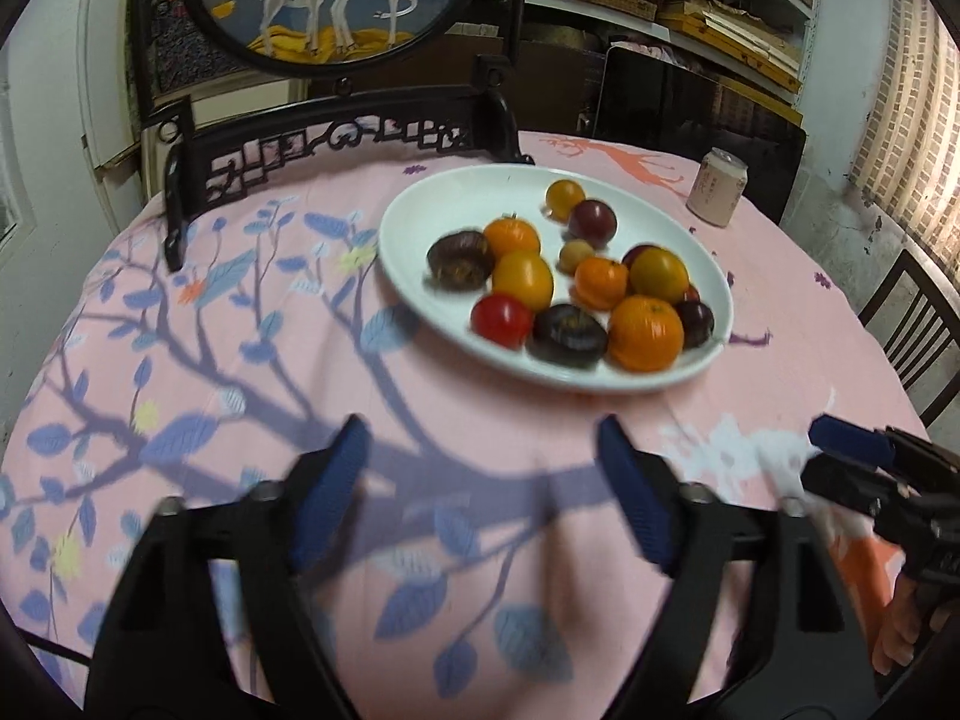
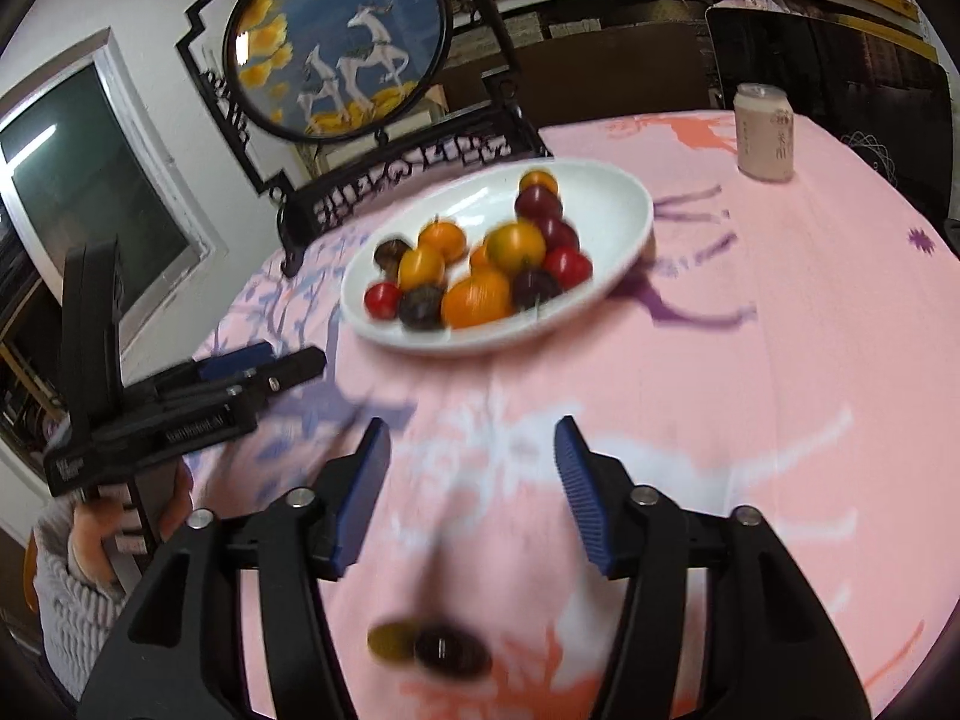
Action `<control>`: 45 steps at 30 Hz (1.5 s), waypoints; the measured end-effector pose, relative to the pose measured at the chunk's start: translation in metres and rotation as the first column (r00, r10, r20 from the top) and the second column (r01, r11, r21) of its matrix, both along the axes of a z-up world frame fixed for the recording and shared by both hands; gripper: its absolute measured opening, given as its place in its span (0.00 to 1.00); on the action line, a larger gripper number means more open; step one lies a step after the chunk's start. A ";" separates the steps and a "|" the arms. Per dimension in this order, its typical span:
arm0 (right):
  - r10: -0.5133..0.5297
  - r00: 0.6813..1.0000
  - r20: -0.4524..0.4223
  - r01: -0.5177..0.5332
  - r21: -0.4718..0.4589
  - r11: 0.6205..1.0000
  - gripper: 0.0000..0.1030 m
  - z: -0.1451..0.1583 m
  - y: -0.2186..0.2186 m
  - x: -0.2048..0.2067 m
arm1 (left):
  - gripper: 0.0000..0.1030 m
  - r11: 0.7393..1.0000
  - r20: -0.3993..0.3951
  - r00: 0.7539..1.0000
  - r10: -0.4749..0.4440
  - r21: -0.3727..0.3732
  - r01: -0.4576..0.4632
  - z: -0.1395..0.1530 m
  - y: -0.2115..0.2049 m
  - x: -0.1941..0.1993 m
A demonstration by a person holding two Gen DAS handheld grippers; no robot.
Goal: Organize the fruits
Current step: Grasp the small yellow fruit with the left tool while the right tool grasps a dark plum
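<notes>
Nearest the right wrist camera, two small fruits lie loose on the pink tablecloth (image 2: 750,312): a dark purple fruit (image 2: 451,649) and, touching its left side, an olive-yellow fruit (image 2: 391,641), both blurred and low in the frame, under the right gripper (image 2: 471,495). Its jaws stand partly open with nothing between the ribbed blue pads, only cloth. The left gripper (image 1: 483,492) has its jaws spread wide and is likewise empty; a hand in a pale knitted sleeve (image 2: 66,588) carries it at the edge of the right view. The step in hand looks like a reach between placements: most of the fruit already sits on the white plate (image 1: 444,198), while these two strays seem still to be gathered. The next move probably calls for bringing the right jaws down around one of the pair, and since they touch and are round and smooth, the other may roll off when nudged. The cloth is soft and matte, printed with blue-leaved branches and deer. Farther on, the plate is a shallow glossy oval holding glossy oranges, yellow and red tomato-like fruit and dull dark plums packed together toward its near side. Beyond it stand a pale drinks can (image 1: 717,186) and a carved black stand with a round deer picture (image 2: 339,39).
</notes>
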State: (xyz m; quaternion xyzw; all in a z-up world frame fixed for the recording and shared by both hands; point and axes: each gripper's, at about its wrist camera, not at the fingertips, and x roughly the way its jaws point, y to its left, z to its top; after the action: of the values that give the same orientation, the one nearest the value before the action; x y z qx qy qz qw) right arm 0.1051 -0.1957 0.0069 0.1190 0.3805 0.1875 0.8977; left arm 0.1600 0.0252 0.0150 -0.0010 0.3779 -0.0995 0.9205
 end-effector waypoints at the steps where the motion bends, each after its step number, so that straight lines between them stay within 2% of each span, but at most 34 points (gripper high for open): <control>1: 0.007 1.000 -0.006 -0.007 -0.007 1.000 0.57 -0.003 0.001 -0.008 | 0.86 1.000 0.002 1.000 0.005 0.009 -0.005 -0.002 0.000 -0.008; 5: 0.028 0.999 -0.016 -0.029 -0.018 0.999 0.57 -0.013 -0.001 -0.037 | 0.87 0.999 0.012 0.999 -0.032 0.044 0.031 -0.006 -0.007 -0.038; 9: 0.016 1.000 -0.009 -0.016 -0.005 1.000 0.57 -0.014 -0.007 -0.052 | 0.91 0.992 0.060 0.996 -0.068 0.106 0.062 -0.006 -0.016 -0.066; 14: 0.040 0.998 -0.038 -0.040 -0.015 0.999 0.57 -0.019 -0.002 -0.055 | 0.91 0.993 0.062 0.996 -0.071 0.096 0.065 -0.005 -0.014 -0.076; 19: 0.075 0.997 -0.032 -0.076 -0.019 0.997 0.56 -0.020 0.005 -0.057 | 0.91 0.995 0.050 0.997 -0.060 0.078 0.056 -0.005 -0.010 -0.075; 25: 0.083 0.996 -0.044 -0.082 0.003 0.997 0.45 -0.021 0.003 -0.056 | 0.91 0.993 0.053 0.996 -0.074 0.094 0.069 -0.006 -0.014 -0.076; 30: 0.086 0.993 -0.085 -0.084 0.024 0.996 0.42 -0.027 0.001 -0.054 | 0.91 0.991 0.046 0.995 -0.090 0.103 0.085 -0.007 -0.017 -0.076; 33: 0.089 0.990 -0.110 -0.085 0.045 0.995 0.34 -0.031 -0.002 -0.051 | 0.91 0.988 0.045 0.991 -0.123 0.104 0.117 -0.008 -0.022 -0.080; 35: 0.090 0.989 -0.117 -0.084 0.051 0.995 0.26 -0.032 -0.003 -0.051 | 0.91 0.980 0.045 0.985 -0.168 0.112 0.162 -0.009 -0.029 -0.084; 37: 0.093 0.988 -0.124 -0.087 0.056 0.995 0.26 -0.033 -0.003 -0.050 | 0.91 0.972 0.048 0.978 -0.205 0.124 0.197 -0.010 -0.036 -0.088; 45: 0.021 0.997 -0.076 -0.013 0.109 0.994 0.26 -0.023 -0.023 -0.051 | 0.91 0.918 0.069 0.924 -0.377 0.160 0.363 -0.012 -0.067 -0.111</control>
State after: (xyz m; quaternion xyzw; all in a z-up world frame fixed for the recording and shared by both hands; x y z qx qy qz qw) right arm 0.0541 -0.2188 -0.0157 0.1716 0.4051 0.2108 0.8729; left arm 0.0490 -0.0415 0.0033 0.1418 0.3315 -0.2441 0.9002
